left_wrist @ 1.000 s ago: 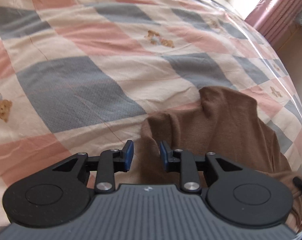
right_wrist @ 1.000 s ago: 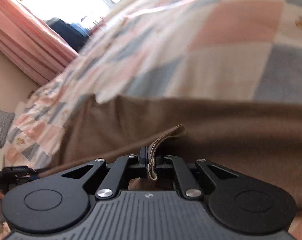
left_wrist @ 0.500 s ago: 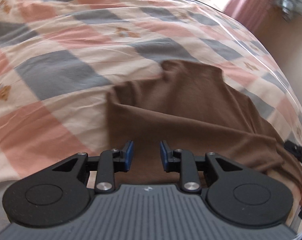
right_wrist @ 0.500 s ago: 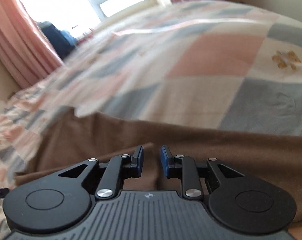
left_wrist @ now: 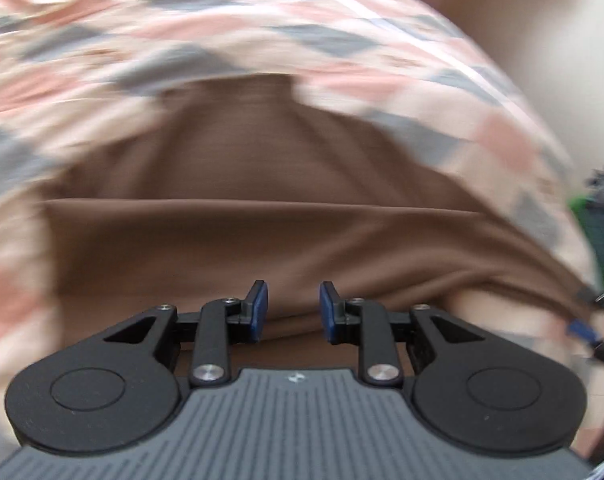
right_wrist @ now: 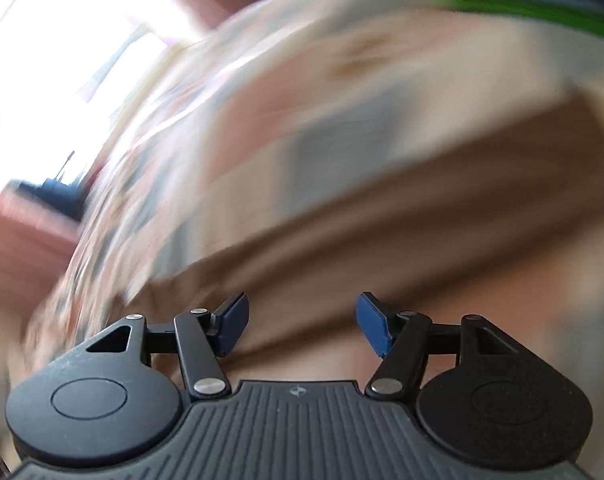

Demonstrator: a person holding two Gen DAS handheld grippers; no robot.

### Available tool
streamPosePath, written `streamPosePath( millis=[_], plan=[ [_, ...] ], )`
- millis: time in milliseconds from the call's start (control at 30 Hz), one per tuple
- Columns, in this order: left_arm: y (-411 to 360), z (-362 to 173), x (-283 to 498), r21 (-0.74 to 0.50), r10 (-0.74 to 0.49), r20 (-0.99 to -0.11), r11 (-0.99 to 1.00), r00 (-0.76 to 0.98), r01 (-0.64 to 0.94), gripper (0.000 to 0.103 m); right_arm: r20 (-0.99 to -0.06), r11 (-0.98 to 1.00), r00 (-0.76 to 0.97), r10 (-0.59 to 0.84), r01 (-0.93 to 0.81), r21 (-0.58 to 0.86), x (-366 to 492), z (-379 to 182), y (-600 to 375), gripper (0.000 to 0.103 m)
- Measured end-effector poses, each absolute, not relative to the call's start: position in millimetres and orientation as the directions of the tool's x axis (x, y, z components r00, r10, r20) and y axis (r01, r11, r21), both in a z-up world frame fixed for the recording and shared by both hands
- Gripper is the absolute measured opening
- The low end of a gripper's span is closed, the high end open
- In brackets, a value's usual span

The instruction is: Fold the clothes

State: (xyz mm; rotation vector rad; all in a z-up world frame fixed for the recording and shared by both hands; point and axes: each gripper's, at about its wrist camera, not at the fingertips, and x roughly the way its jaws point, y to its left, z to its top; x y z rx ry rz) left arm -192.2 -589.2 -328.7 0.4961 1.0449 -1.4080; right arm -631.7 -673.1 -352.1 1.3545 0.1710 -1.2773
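A brown garment [left_wrist: 262, 200] lies spread on the checked bed, with a fold line across its middle. My left gripper [left_wrist: 293, 300] is open and empty, just above the garment's near edge. In the right wrist view the same brown garment [right_wrist: 421, 216] runs as a blurred band across the bed. My right gripper [right_wrist: 302, 312] is wide open and empty above the garment's near part. The right gripper's fingers [left_wrist: 597, 320] show at the right edge of the left wrist view, by the garment's corner.
The bed cover [left_wrist: 222, 40] is checked pink, grey and cream and fills most of both views. A bright window [right_wrist: 62, 60] and pink curtain [right_wrist: 18, 232] are at the left in the right wrist view. Both views are motion-blurred.
My right gripper let go of the brown garment's edge and opened wide, then swung sideways. My left gripper pulled back over the garment, still open.
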Motion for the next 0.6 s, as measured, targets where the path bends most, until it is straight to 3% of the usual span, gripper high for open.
streamPosePath(
  millis=[100, 200, 367, 467, 500, 567, 600],
  plan=[
    [-622.2, -338.7, -235.2, -0.317, -0.595, -0.774, 0.068, -0.217, 0.946, 0.022, -0.726, -0.454, 0.328, -0.604, 0.607, 0.652, -688.3, -367.3, -654.5, 0.064],
    [-653.3, -361.4, -264.6, -0.273, -0.553, -0.804, 0.019, -0.218, 0.962, 0.022, -0.717, -0.566, 0.289, -0.635, 0.457, 0.686, -725.6, -387.5, -647.0, 0.064],
    [-665.1, -386.7, -289.6, -0.168, -0.499, -0.847, -0.073, -0.182, 0.983, 0.021, -0.666, -0.585, 0.296, -0.684, 0.322, 0.744, -750.1, -412.5, -653.1, 0.066],
    [-668.4, -391.9, -294.2, -0.137, -0.494, -0.854, -0.089, -0.163, 0.987, 0.021, -0.65, -0.567, 0.287, -0.704, 0.325, 0.757, -749.4, -418.7, -665.1, 0.065],
    [-669.5, -393.2, -294.2, -0.133, -0.491, -0.857, -0.089, -0.159, 0.987, 0.02, -0.659, -0.567, 0.28, -0.698, 0.347, 0.747, -748.2, -417.9, -669.6, 0.061],
    [-671.8, -391.9, -294.3, -0.131, -0.486, -0.86, -0.088, -0.157, 0.987, 0.02, -0.695, -0.572, 0.262, -0.669, 0.416, 0.707, -746.9, -412.9, -676.4, 0.026],
    [-671.9, -388.0, -292.8, -0.138, -0.485, -0.859, -0.085, -0.162, 0.987, 0.02, -0.71, -0.574, 0.253, -0.657, 0.444, 0.689, -745.7, -409.6, -678.3, 0.017]
  ],
)
